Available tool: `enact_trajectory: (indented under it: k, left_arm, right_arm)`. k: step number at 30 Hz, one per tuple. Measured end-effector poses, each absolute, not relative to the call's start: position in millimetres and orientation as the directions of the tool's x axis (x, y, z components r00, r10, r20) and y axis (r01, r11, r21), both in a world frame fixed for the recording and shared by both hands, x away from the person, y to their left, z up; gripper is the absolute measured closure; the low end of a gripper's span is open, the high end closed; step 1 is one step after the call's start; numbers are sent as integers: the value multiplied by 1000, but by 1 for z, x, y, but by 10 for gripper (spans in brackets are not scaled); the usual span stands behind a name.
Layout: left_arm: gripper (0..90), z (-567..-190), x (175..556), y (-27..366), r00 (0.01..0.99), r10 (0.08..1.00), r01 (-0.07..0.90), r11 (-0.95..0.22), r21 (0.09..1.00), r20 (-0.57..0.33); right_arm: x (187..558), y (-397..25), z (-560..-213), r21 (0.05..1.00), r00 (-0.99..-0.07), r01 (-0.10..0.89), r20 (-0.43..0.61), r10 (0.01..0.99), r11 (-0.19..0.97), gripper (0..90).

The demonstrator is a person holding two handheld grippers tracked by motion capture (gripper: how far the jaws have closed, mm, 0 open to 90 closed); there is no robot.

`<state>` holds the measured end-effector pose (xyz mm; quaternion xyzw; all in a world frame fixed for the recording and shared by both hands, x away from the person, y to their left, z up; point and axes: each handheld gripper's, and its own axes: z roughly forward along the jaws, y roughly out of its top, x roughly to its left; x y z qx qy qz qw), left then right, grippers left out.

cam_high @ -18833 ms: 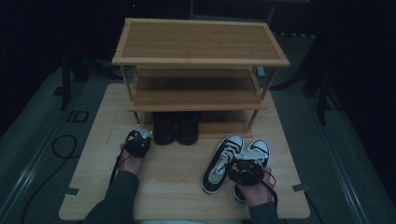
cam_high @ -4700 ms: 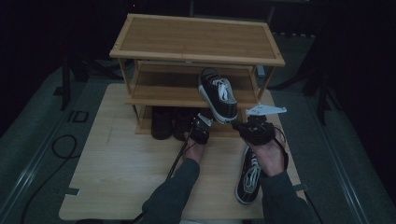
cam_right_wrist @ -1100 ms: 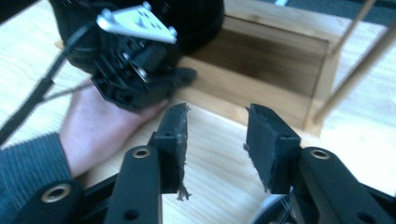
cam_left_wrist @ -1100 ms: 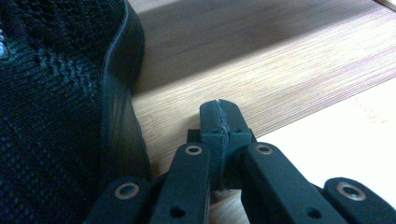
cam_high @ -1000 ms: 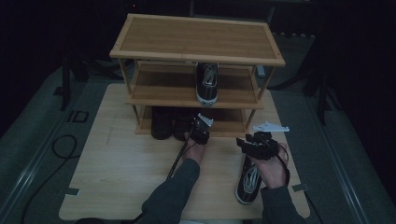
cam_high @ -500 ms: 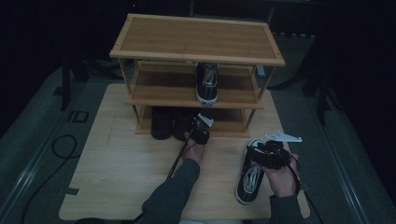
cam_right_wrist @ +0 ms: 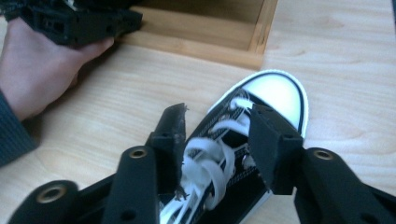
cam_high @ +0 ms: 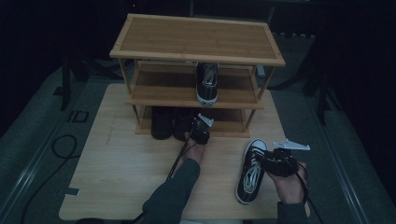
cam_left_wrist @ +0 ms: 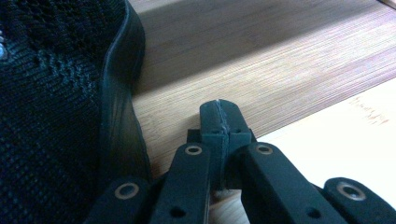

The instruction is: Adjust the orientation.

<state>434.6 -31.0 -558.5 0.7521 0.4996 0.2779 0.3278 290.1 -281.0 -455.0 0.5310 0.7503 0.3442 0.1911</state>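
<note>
While my right gripper (cam_right_wrist: 217,123) hangs over the loose sneaker (cam_high: 251,170), the grasp depends on how the shoe lies between the jaws.

Right gripper state: jaws wide apart, one on each side of the laced upper, holding nothing.
Sneaker position: on the table (cam_high: 116,168) at my near right, directly under my right gripper (cam_high: 279,164), well apart from the rack (cam_high: 196,39).
Long axis: heel toward me, white toe cap (cam_right_wrist: 275,91) pointing away toward the rack; my jaws straddle this axis crosswise.
Nearer hand: the right; I judge that a descent and a closure across the laces would secure the shoe.
Left gripper (cam_left_wrist: 219,119) state: jaws pressed together, empty, just beside a dark shoe (cam_left_wrist: 60,107) at the rack's bottom tier.
Left gripper position: at the front edge of the rack (cam_high: 200,133), farther from the sneaker than the right.
Count, sneakers: two, one on the table and its mate (cam_high: 207,81) on the middle shelf, toe outward.
Count, dark shoes: two, side by side on the bottom tier (cam_high: 170,122).
Count, rack shelves: three.
</note>
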Motion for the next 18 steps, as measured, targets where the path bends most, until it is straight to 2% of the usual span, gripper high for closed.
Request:
enact_trajectory:
  k: [18]
  left_arm:
    - [900, -558, 435, -31, 346, 934, 570, -284, 771, 88]
  right_arm:
    - [274, -285, -476, 646, -344, 731, 71, 936, 219, 624]
